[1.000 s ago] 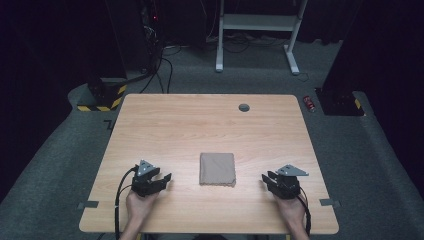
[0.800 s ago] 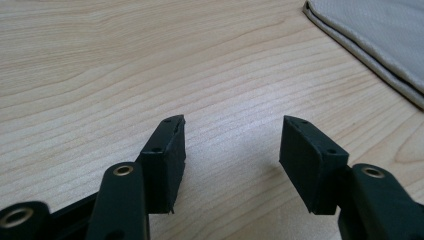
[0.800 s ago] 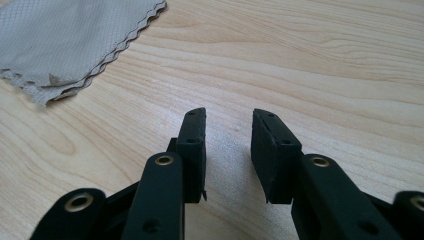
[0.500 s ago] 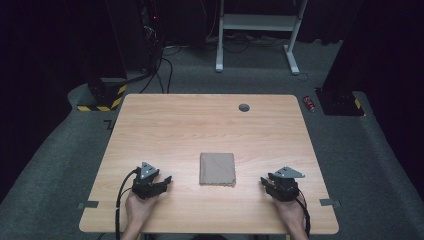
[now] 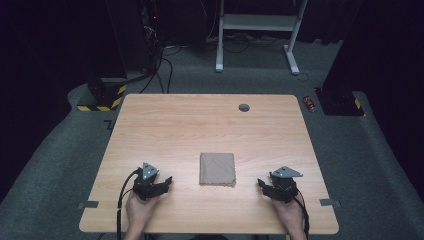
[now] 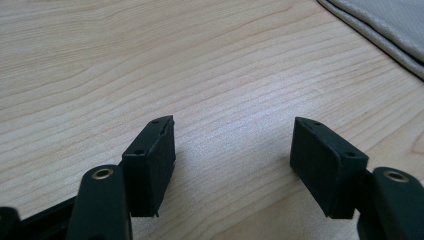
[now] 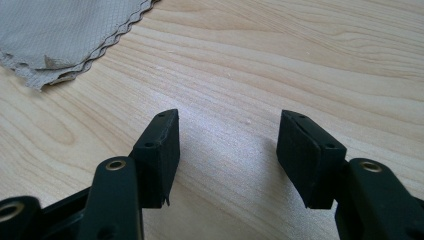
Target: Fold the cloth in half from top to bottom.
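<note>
High view: one folded cloth (image 5: 217, 169) on worktop (image 5: 200, 125); two grippers, left gripper (image 5: 162, 184) and right gripper (image 5: 265, 186), flanking cloth. Left gripper view: fingers (image 6: 150, 165) apart, cloth upper right. Right gripper view: fingers (image 7: 159, 157) apart, cloth upper left.

Wooden table (image 5: 210, 125) with a round grommet hole (image 5: 244, 107) near its far edge. Beyond it, a white desk frame (image 5: 257, 30), floor cables (image 5: 160, 65), and a red can (image 5: 309, 102) on grey carpet (image 5: 350, 165).
</note>
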The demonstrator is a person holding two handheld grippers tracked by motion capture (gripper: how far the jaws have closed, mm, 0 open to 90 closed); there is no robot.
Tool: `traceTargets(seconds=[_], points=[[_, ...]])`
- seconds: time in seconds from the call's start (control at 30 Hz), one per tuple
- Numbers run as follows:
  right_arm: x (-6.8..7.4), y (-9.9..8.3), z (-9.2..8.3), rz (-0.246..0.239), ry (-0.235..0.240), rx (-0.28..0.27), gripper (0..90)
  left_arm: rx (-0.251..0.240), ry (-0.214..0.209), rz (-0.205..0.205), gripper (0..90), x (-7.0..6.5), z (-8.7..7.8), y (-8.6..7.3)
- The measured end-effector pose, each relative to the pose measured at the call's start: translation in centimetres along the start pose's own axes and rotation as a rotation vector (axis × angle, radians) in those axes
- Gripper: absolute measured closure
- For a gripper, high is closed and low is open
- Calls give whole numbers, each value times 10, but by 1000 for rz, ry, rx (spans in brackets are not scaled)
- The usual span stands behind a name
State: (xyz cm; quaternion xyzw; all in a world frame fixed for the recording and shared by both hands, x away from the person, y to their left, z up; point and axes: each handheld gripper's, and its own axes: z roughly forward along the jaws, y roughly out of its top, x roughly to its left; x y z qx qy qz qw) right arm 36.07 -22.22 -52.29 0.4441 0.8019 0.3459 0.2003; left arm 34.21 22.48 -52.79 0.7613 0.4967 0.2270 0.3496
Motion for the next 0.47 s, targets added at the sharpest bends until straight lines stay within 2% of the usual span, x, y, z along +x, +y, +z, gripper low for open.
traceTargets(seconds=[0.47], points=[[0, 0, 0, -2, 1, 0, 419, 1, -3, 1, 344, 0, 0, 0]])
